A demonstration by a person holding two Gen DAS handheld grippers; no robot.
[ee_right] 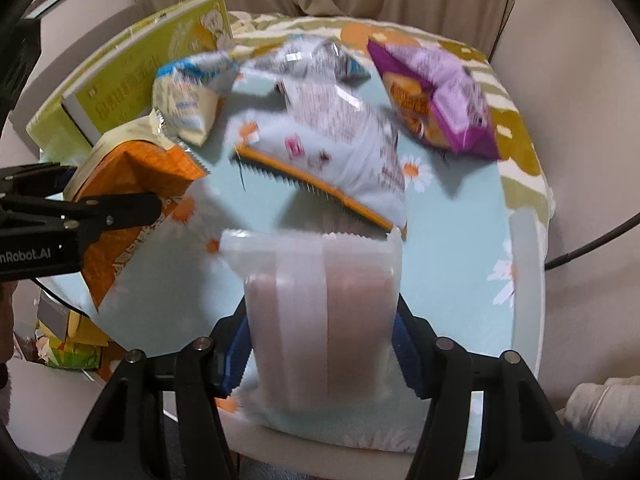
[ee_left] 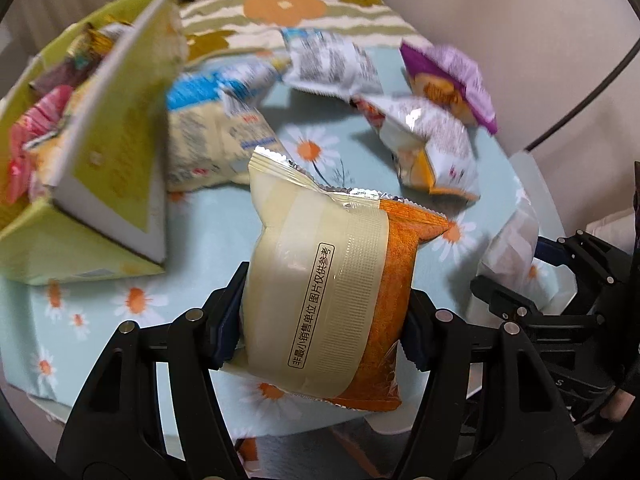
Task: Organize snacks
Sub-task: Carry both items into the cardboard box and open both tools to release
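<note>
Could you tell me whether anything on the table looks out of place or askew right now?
Nothing looks spilled or torn. The loose packets, such as the purple packet and the white packet, lie scattered at odd angles on the tablecloth, outside the green box.

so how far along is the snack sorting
Done: several wrapped snacks already sit in the green box. In hand: left gripper holds a cream-and-orange packet; right gripper holds a translucent pink packet. Left: four packets on the table, including the purple one.
</note>
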